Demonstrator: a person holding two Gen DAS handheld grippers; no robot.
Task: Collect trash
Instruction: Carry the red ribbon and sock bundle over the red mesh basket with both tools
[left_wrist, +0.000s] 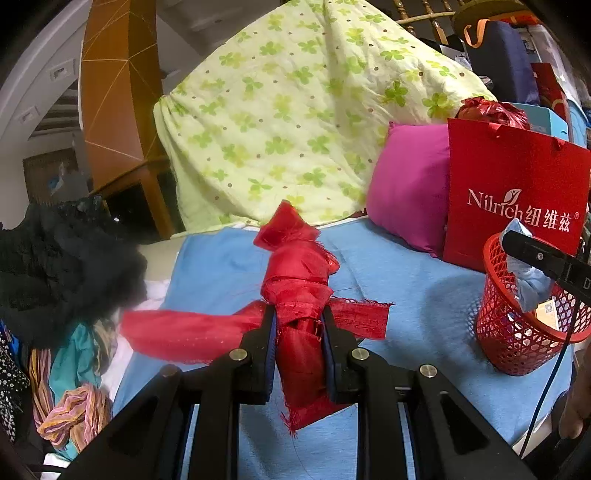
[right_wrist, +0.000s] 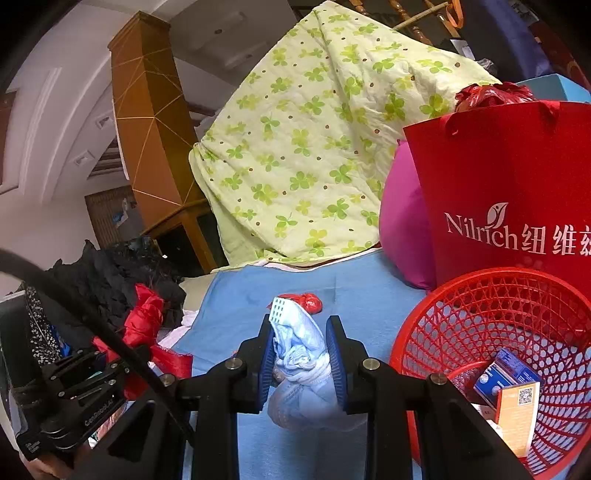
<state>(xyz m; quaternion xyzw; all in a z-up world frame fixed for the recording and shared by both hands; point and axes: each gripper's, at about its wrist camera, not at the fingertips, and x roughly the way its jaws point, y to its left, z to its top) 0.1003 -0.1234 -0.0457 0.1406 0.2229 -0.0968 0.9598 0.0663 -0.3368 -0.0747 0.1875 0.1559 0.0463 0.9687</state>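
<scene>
My left gripper (left_wrist: 298, 325) is shut on a knotted red cloth scrap (left_wrist: 297, 280) and holds it above the blue bed sheet (left_wrist: 406, 280). My right gripper (right_wrist: 300, 332) is shut on a crumpled light blue cloth wad (right_wrist: 301, 354) just left of the red mesh basket (right_wrist: 461, 317). In the left wrist view the basket (left_wrist: 509, 332) stands at the right, with the right gripper's finger and the blue wad over its rim. The basket holds small cardboard boxes (right_wrist: 517, 410). A small red crumpled scrap (right_wrist: 308, 301) lies on the sheet beyond the right gripper.
A red Nilrich paper bag (left_wrist: 513, 199) and a magenta pillow (left_wrist: 410, 188) stand behind the basket. A green clover quilt (left_wrist: 295, 118) is piled at the back. Black and mixed clothes (left_wrist: 62, 266) lie heaped at the left. A wooden cabinet (left_wrist: 118, 103) stands behind.
</scene>
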